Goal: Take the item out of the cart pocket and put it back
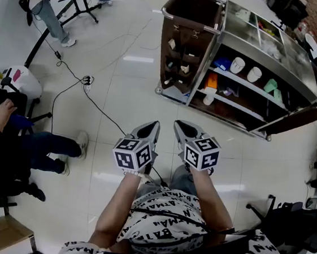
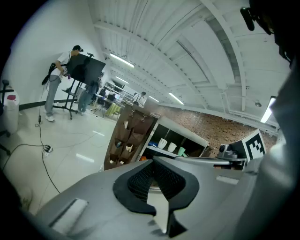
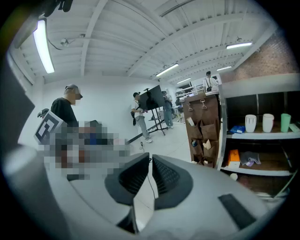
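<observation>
Only the head view takes in both of my tools at once. My left gripper (image 1: 152, 126) and right gripper (image 1: 180, 125) hang side by side over the white floor (image 1: 124, 80), well apart from the cart (image 1: 300, 77). It alone also looks down into the steel top trays (image 1: 260, 28), though what lies in them is too small to name, and onto a black cable (image 1: 74, 88) on the tiles.

The left gripper view shows my left gripper (image 2: 152, 161) with its dark pads meeting at the tips and nothing between them. It also catches the marker cube (image 2: 255, 145) of my other tool at the right edge.

The right gripper view shows my right gripper (image 3: 150, 159) drawn in to a hairline slit, empty, with only floor and cable showing through. This view faces the shelf fronts, which the head view shows only from steeply above. On the upper shelf (image 3: 262, 134) stand two white cups (image 3: 251, 123), a green cup (image 3: 285, 122) and a blue item (image 3: 237, 128). Below are an orange box (image 3: 233, 158) and a grey cloth (image 3: 251, 160).

The brown pocket organizer (image 1: 197, 48) hangs on the cart's end. Its pockets hold several pale items (image 1: 172, 44), all sitting inside them. I cannot tell which one is the item named in the task. Neither gripper is near them.
</observation>
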`<state>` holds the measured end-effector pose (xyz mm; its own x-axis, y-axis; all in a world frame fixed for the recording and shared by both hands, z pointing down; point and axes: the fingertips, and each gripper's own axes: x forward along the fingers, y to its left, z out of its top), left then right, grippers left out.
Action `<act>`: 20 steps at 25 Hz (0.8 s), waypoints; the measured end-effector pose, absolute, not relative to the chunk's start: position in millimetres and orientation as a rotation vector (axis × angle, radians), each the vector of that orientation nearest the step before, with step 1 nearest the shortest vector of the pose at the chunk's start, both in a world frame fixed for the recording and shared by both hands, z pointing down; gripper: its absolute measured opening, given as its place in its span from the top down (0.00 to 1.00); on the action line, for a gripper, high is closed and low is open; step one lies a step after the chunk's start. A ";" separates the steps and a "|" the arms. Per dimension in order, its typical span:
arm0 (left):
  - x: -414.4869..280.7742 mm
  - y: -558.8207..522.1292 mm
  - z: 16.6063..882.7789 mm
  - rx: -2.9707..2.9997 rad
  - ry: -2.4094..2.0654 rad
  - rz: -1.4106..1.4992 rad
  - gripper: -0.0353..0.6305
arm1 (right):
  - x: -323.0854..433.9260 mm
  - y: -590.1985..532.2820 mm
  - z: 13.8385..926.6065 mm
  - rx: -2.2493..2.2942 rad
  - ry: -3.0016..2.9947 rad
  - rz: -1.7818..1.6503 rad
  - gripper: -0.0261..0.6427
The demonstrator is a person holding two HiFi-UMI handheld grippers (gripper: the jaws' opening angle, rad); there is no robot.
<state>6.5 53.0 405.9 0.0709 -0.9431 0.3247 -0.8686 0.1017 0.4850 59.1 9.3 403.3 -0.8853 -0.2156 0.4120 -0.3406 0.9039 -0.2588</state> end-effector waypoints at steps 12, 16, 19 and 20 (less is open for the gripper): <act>-17.2 8.9 446.9 1.758 -1.726 -0.136 0.95 | 41.2 -54.9 461.2 0.528 -2.599 0.406 0.90; -33.1 -25.7 472.7 1.728 -1.702 -0.131 0.95 | 22.6 -113.0 503.5 0.585 -2.571 0.378 0.72; -47.5 -59.5 500.2 1.693 -1.685 -0.127 0.95 | 4.5 -163.0 549.5 0.592 -2.514 0.373 0.70; -53.1 -72.5 510.5 1.684 -1.688 -0.110 0.95 | -2.4 -180.3 563.9 0.598 -2.498 0.367 0.70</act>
